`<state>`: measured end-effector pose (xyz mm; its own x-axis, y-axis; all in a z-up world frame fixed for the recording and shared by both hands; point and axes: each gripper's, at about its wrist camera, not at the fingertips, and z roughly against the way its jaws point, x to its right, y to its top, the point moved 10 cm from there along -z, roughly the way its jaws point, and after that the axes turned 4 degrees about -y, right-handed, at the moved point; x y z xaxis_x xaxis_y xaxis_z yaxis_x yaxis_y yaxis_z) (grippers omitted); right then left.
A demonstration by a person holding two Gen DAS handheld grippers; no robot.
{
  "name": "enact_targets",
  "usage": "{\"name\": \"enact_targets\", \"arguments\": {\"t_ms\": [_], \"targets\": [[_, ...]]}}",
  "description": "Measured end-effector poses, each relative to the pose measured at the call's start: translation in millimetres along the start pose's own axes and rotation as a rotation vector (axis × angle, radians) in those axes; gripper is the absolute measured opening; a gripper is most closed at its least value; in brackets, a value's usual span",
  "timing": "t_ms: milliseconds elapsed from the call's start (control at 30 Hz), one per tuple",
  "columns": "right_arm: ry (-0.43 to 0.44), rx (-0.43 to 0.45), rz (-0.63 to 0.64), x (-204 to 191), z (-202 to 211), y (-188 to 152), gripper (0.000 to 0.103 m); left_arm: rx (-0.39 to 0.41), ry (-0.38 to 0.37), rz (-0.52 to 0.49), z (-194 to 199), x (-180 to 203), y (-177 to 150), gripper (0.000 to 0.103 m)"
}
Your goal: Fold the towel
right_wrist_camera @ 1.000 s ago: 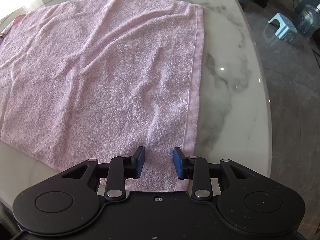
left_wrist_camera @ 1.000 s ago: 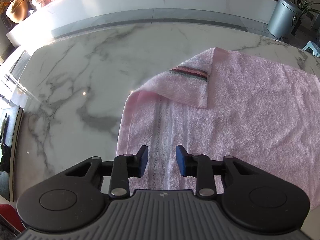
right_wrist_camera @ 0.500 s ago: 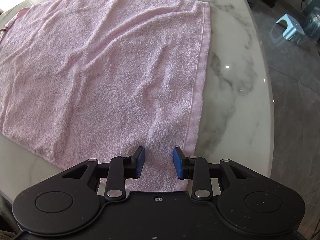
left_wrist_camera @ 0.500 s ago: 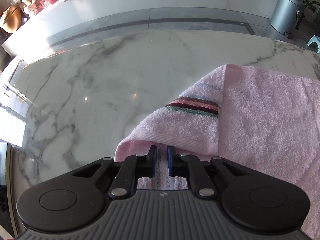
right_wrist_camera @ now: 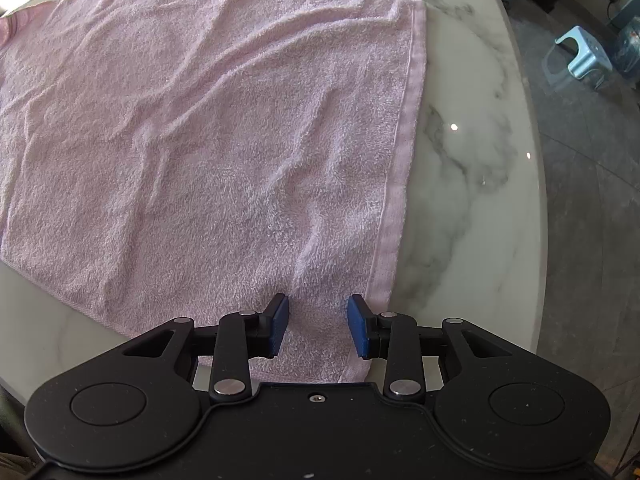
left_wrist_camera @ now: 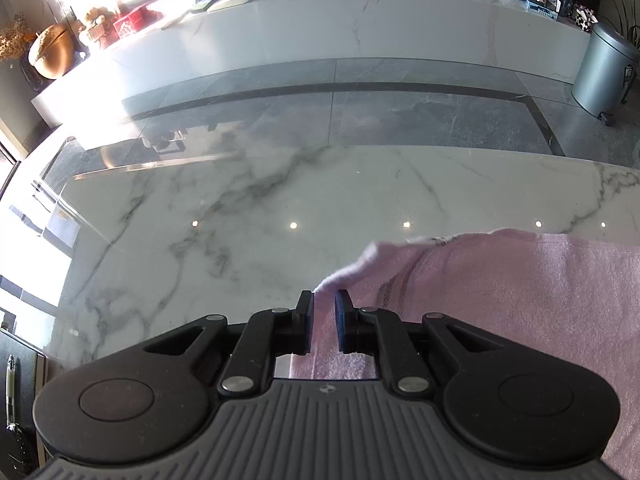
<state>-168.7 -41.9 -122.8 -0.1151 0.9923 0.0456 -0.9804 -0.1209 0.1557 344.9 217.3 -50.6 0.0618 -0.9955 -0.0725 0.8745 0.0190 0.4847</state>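
Observation:
A pink towel (right_wrist_camera: pixel 208 128) lies spread on the white marble table (right_wrist_camera: pixel 472 152). In the left wrist view my left gripper (left_wrist_camera: pixel 324 304) is shut on the towel's (left_wrist_camera: pixel 520 300) left edge and holds it raised off the table, with pink cloth pinched between the pads. In the right wrist view my right gripper (right_wrist_camera: pixel 317 312) is open, its blue pads either side of the towel's near right corner, just inside the hemmed right edge.
The marble table (left_wrist_camera: pixel 280 208) stretches bare to the left of the towel. Beyond it are grey floor tiles, a long white counter (left_wrist_camera: pixel 360 24), a metal bin (left_wrist_camera: pixel 604 72) and a light blue stool (right_wrist_camera: pixel 580 56). The table's right edge curves close to the towel.
My left gripper shut on the towel's left edge and lifted it, so the folded striped corner dropped from sight. My right gripper stayed open over the near right corner.

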Motion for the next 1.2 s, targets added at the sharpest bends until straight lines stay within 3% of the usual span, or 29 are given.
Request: {"name": "enact_targets", "arguments": {"t_ms": [233,300,367,433,733,800,900,1033,1200], "targets": [[0.000,-0.002,-0.001,-1,-3,-4,0.034,-0.037,-0.002,0.016,11,-17,-12,0.015],[-0.002,0.001,-0.006,0,-4,-6,0.037,-0.048,-0.020,0.019,16,-18,-21,0.025],[-0.009,0.005,-0.011,2,-5,-8,0.042,-0.078,-0.045,0.019,18,-16,-31,0.044],[-0.022,0.010,-0.016,4,-7,-10,0.049,-0.106,-0.059,0.008,20,-14,-42,0.047],[0.004,0.016,-0.059,9,-12,-20,0.050,-0.203,-0.084,0.055,6,-12,-71,0.048],[0.002,0.018,-0.057,8,-13,-23,0.050,-0.198,-0.095,0.075,6,-13,-74,0.045],[0.006,0.022,-0.061,9,-15,-26,0.050,-0.197,-0.119,0.089,8,-11,-76,0.033],[0.010,0.026,-0.067,9,-17,-31,0.051,-0.193,-0.129,0.072,10,-2,-76,0.005],[0.008,0.036,-0.062,8,-19,-37,0.051,-0.189,-0.097,0.037,12,10,-76,0.004]]}}
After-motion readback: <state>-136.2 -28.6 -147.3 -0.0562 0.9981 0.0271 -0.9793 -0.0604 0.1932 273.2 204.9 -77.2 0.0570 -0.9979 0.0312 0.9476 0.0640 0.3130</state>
